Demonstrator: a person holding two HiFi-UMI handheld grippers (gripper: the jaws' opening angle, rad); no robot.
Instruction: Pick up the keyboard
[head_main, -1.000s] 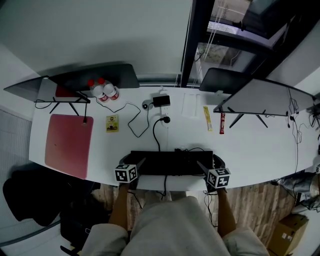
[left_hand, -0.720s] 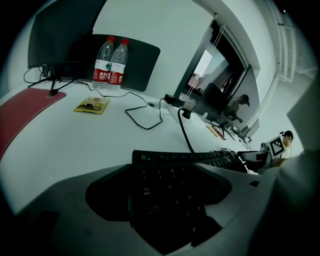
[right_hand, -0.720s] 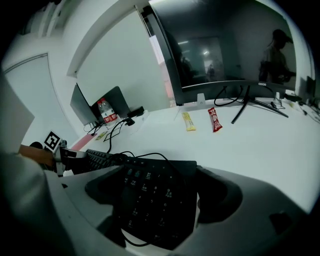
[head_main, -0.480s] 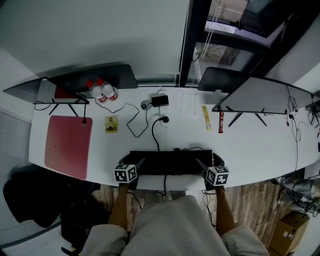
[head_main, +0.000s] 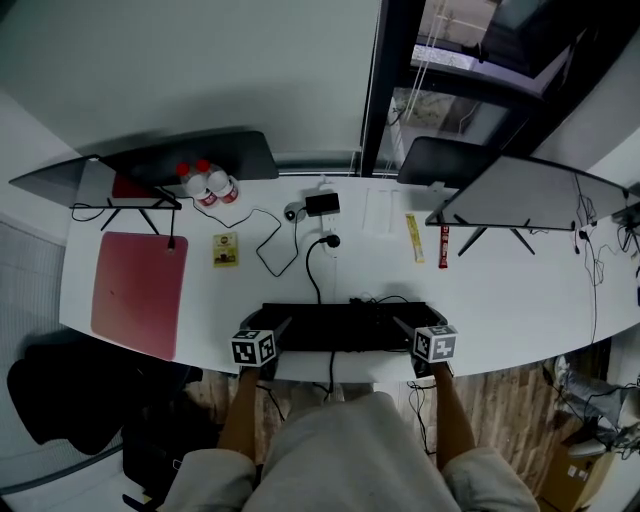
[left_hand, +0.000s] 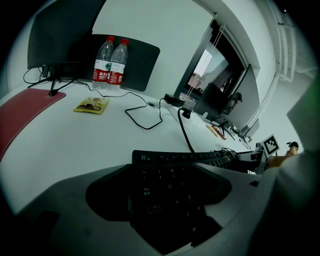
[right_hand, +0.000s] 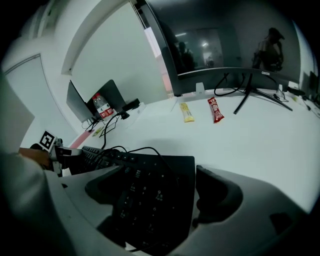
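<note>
A person is standing at a long white curved tabletop (head_main: 500, 290), holding a two-jaw gripper in each hand, and the black rectangular keyboard (head_main: 345, 325) is lying flat at the tabletop's near edge, directly in front of the person. The left gripper (left_hand: 167, 172) is reaching in at the keyboard's left end: its jaws are standing wide apart with that end of the keyboard lying between them, the left pad sitting right against the keyboard's left edge and the Tab and letter keys showing in the gap. The right gripper (right_hand: 157, 175) is reaching in at the keyboard's right end in the same way, its jaws also spread wide around the number keys, with a thin sliver of white tabletop showing between the right pad and the keyboard's right edge. Neither gripper is clamping down, and the keyboard is resting on the tabletop. A black cable (head_main: 313, 270) is running from the keyboard's back edge toward the middle of the tabletop. Farther back on the left, a flat red rectangular mat (head_main: 140, 290) is lying on the tabletop, with a small yellow snack packet (head_main: 225, 249) just beside it and two clear plastic water bottles with red caps (head_main: 210, 183) standing together near the back. To the right of centre, a narrow yellow stick sachet (head_main: 414, 238) and a narrow red stick sachet (head_main: 444, 240) are lying side by side. A dark curved monitor (head_main: 190, 155) is standing at the back left and another dark monitor (head_main: 520, 195) at the back right
</note>
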